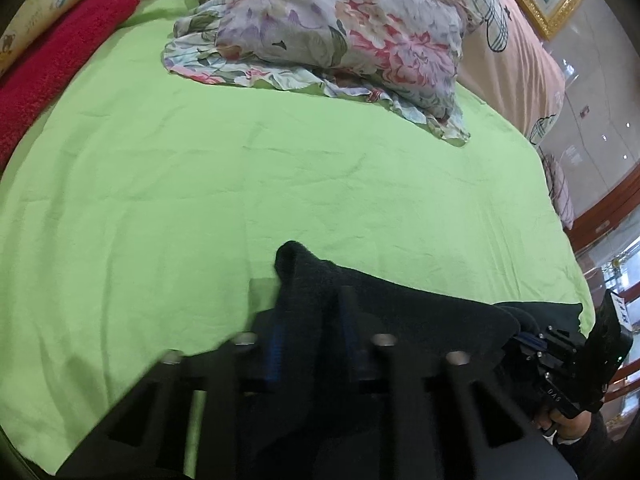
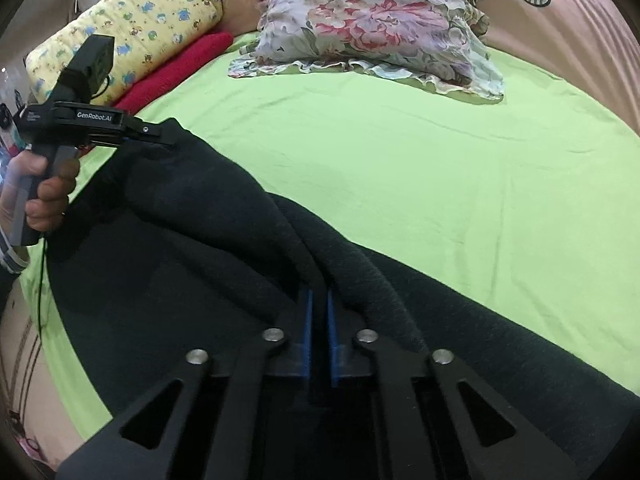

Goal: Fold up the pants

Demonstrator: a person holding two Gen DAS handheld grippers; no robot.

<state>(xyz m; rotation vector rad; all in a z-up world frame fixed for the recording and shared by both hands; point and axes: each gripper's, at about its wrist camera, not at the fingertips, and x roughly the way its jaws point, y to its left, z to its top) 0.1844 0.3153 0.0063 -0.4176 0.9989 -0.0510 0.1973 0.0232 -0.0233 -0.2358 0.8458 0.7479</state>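
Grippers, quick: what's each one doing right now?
Left gripper: shut on a bunched fold of the dark pants.
Right gripper: shut on the pants too, cloth pinched between its blue pads.

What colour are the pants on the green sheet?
Black or very dark charcoal pants, plain with no pattern; clearest in the right wrist view.

We see pants (image 2: 208,240) spread on bed (image 2: 440,184) near edge. Pillow (image 2: 372,28) lies on bed far behind pants, well apart. Towel (image 2: 176,68) along bed's left side, bolster (image 2: 148,24) just beyond it. Left gripper (image 2: 160,136) at pants' left end, right gripper (image 2: 318,304) at nearer part.
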